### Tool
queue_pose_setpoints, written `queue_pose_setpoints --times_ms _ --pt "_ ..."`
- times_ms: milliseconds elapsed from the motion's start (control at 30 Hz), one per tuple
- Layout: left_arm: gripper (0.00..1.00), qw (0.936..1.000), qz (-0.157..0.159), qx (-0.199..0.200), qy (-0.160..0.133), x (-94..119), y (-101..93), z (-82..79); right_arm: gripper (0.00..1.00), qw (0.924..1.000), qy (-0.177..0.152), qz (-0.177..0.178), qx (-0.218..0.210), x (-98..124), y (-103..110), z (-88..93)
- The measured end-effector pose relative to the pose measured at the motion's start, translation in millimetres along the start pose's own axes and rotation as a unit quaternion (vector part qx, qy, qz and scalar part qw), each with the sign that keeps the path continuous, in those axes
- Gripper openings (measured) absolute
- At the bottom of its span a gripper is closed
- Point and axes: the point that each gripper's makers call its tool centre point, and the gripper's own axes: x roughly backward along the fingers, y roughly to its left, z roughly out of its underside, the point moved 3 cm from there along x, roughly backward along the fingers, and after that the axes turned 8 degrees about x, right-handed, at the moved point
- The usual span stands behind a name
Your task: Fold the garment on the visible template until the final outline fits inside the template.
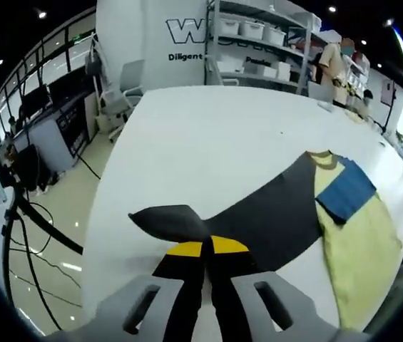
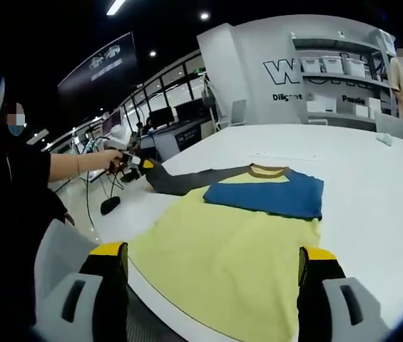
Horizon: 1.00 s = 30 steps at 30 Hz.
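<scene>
Garment (image 2: 222,256), a long-sleeved top with a yellow body, dark grey and blue sleeves and a brown collar, lies spread on the white table (image 1: 208,135); no template outline can be made out on the tabletop. The step in hand appears to be the folding-in of the 2nd sleeve: the blue sleeve (image 2: 269,194) already lies flat across the chest just below the collar (image 2: 267,170), while the dark grey sleeve (image 1: 258,214) reaches out sideways, well apart from the body. The left gripper (image 1: 207,249) has its 2 jaws closed narrow on the cuff of that sleeve, lifting it just off the table. The right gripper (image 2: 212,274) stands with jaws wide apart, holding nothing, above the near hem. The next move probably calls for carrying the cuff across onto the yellow body, laid flat and smooth.
</scene>
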Motion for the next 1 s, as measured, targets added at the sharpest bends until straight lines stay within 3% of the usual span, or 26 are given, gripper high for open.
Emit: queue_pose_setpoints --times_ms 133,333,400,567,800,1000 --pt "0.02 0.9991 0.027 0.019 -0.026 3.6 -21.0 -21.5 0.99 1.0000 0.004 0.000 0.002 1.1 -0.3 1.6" --pt "0.02 0.9978 0.060 0.013 -0.024 3.2 -53.8 -42.8 0.99 1.0000 0.009 -0.001 0.003 3.6 0.3 4.0" --pt "0.02 0.9955 0.087 0.018 -0.033 -0.5 -67.6 -53.8 0.99 0.9997 0.014 0.015 0.014 5.9 -4.4 6.1" --pt "0.02 0.9922 0.116 0.025 -0.037 -1.4 -93.0 -65.3 0.99 0.9997 0.020 0.014 0.007 8.3 -5.5 9.7" --pt "0.02 0.9864 0.161 0.002 -0.034 -4.0 -151.8 -78.6 0.99 0.9996 0.026 0.013 0.004 9.7 -3.2 13.7" --pt "0.02 0.9822 0.184 -0.013 -0.039 -9.7 -184.7 -93.0 0.99 0.9996 0.021 0.021 -0.002 12.8 -6.5 15.4"
